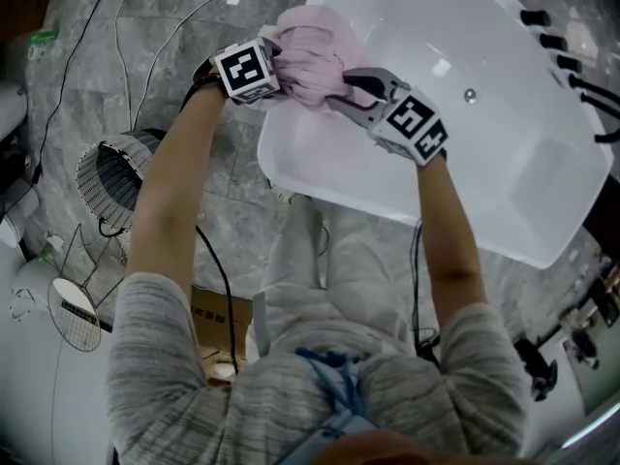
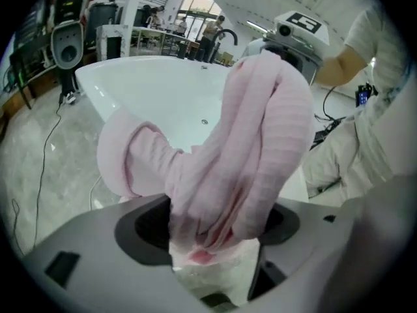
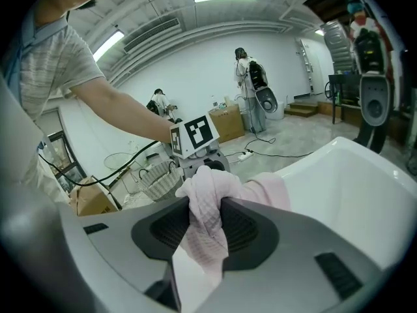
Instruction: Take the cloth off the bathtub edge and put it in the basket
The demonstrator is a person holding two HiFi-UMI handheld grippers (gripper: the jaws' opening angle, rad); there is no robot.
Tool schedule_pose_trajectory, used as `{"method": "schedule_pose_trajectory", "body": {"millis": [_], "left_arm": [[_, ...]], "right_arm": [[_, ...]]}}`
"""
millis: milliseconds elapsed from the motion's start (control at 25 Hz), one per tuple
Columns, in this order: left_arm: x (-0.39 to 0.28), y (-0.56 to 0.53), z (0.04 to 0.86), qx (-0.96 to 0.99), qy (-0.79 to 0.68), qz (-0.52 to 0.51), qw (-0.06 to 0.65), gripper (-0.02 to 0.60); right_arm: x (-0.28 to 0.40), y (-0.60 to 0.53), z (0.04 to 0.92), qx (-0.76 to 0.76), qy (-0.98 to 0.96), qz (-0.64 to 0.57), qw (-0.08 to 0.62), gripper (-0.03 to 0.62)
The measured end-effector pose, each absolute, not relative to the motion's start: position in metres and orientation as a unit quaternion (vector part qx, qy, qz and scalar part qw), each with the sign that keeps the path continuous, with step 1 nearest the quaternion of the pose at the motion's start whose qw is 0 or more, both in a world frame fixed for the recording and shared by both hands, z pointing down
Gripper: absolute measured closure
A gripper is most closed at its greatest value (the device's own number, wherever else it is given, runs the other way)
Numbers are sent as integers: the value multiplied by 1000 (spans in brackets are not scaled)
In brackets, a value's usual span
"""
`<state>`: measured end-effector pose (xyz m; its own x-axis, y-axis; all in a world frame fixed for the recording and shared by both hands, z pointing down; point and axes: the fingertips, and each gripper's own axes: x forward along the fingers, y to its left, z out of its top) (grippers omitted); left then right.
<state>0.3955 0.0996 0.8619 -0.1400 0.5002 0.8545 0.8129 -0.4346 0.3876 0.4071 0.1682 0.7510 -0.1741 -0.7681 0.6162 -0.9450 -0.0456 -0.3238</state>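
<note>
Left gripper [image 1: 275,68], right gripper [image 1: 347,87] — cloth [image 1: 310,51] clamped in both

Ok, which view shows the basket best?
The head view: the whole basket stands on the floor left of the bathtub, unobstructed. The right gripper view shows it only small and distant, beyond the cloth. The left gripper view doesn't show it.
</note>
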Motion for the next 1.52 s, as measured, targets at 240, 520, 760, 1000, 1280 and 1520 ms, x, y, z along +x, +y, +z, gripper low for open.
{"method": "schedule_pose_trajectory", "body": {"millis": [240, 520, 760, 1000, 1280, 1520], "left_arm": [[387, 95, 860, -683, -466, -559, 57, 344], [383, 94, 843, -728, -439, -527, 8, 399], [385, 100, 800, -756, -440, -485, -10, 414], [393, 99, 737, -790, -424, -440, -44, 416], [399, 95, 655, -823, -408, -391, -57, 414], [405, 93, 590, -850, -383, -357, -54, 416]], "right_arm": [[409, 176, 770, 638, -665, 354, 158, 448], [405, 177, 790, 643, -650, 365, 177, 448], [416, 175, 769, 665, -634, 365, 149, 448], [432, 173, 727, 681, -633, 341, 138, 448], [444, 157, 652, 701, -634, 297, 134, 450], [448, 149, 585, 712, -640, 263, 118, 450]]}}
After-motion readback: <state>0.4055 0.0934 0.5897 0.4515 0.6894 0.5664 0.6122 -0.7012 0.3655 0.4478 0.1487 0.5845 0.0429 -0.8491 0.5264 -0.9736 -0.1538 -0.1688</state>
